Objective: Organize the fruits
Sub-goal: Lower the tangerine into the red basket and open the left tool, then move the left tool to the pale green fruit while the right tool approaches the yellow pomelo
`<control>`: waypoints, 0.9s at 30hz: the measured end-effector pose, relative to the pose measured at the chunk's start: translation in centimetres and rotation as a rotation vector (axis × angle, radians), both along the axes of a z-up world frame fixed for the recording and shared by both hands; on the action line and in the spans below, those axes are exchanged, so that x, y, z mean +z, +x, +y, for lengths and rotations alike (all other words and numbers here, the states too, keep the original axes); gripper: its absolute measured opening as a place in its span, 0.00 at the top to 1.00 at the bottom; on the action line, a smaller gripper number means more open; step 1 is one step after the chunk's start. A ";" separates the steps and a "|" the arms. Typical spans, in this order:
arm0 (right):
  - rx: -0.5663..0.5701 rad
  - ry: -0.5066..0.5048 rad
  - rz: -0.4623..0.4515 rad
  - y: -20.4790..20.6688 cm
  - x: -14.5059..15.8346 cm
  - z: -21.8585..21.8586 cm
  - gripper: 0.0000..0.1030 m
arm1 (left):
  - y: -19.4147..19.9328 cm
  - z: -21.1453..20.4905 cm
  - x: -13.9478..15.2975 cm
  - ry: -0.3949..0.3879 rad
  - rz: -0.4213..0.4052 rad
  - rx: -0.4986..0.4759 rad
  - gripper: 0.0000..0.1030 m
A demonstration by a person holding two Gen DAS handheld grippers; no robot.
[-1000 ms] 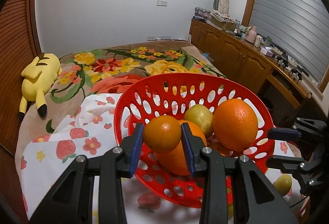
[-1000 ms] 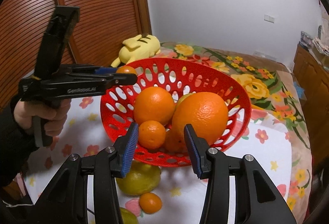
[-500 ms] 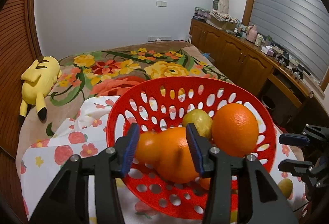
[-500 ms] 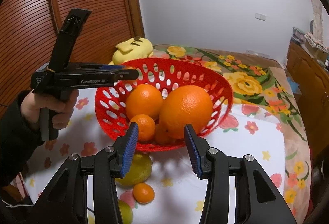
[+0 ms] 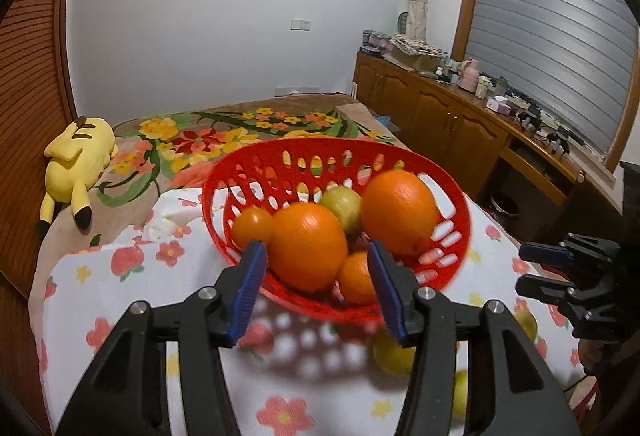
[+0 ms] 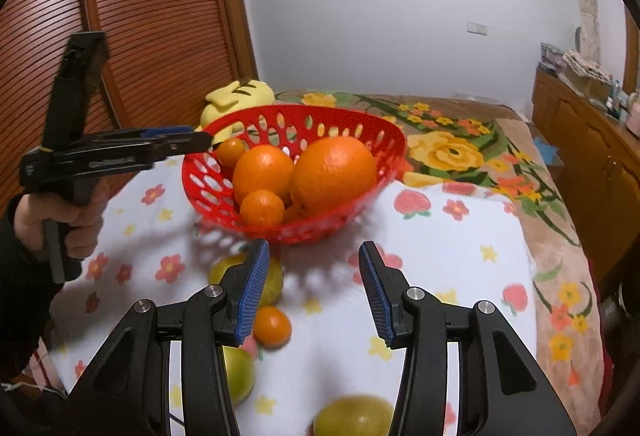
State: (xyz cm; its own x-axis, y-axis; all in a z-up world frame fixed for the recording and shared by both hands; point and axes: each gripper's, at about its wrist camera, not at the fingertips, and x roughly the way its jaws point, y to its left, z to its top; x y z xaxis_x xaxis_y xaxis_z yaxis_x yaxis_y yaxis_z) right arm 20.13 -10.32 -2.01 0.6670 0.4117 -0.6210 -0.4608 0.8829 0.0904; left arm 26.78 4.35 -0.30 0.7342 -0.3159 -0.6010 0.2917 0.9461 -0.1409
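Left gripper (image 5: 316, 290): held level, jaws spread wide, nothing between them, tips just short of the near rim of the basket (image 5: 460, 212). In the right wrist view it comes in from the left side, gripped by the person's hand (image 6: 60, 220), its tips by the basket's left rim.

Right gripper (image 6: 310, 290): low over the white flowered cloth (image 6: 460, 276), jaws wide apart and empty, pointing at the basket from a little way back.

Loose fruit on the cloth, near side: a small tangerine (image 6: 272, 325) just beside the right gripper's left finger; a yellow-green fruit (image 6: 248, 278) partly behind that finger, between tangerine and basket; another green fruit (image 6: 238, 374) lower down, half hidden by the gripper body; one more (image 6: 354, 416) at the bottom edge, blurred.

Red slotted basket sits on the cloth beyond these. Inside:
- large orange (image 5: 400, 212) on the right
- medium orange (image 5: 308, 246) at centre front
- small tangerine low at the front (image 5: 356, 278), between the two oranges
- another small tangerine (image 5: 252, 227) against the left wall
- greenish-yellow fruit (image 5: 342, 208) at the back, partly hidden

Farther off: flowered bedspread (image 5: 224, 140), yellow plush toy (image 5: 78, 164) lying at its left edge, wooden cabinets (image 5: 448, 124) along the right wall.
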 end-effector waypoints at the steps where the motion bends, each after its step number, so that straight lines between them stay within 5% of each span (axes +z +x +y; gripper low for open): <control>1: -0.006 0.000 0.001 -0.4 -0.2 -0.2 0.54 | -0.6 0.0 0.0 0.000 -0.001 -0.004 0.48; 27: -0.087 0.011 -0.020 -8.0 -0.4 -3.3 0.43 | -8.9 -3.6 -0.7 0.021 0.003 -0.059 0.44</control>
State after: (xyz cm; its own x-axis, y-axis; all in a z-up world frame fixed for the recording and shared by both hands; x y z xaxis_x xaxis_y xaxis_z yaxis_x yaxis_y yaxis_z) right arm 12.14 -13.65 -2.45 0.7131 0.3582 -0.6026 -0.3838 0.9188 0.0921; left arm 17.84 0.74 -0.99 0.7126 -0.3459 -0.6104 0.3469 0.9299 -0.1220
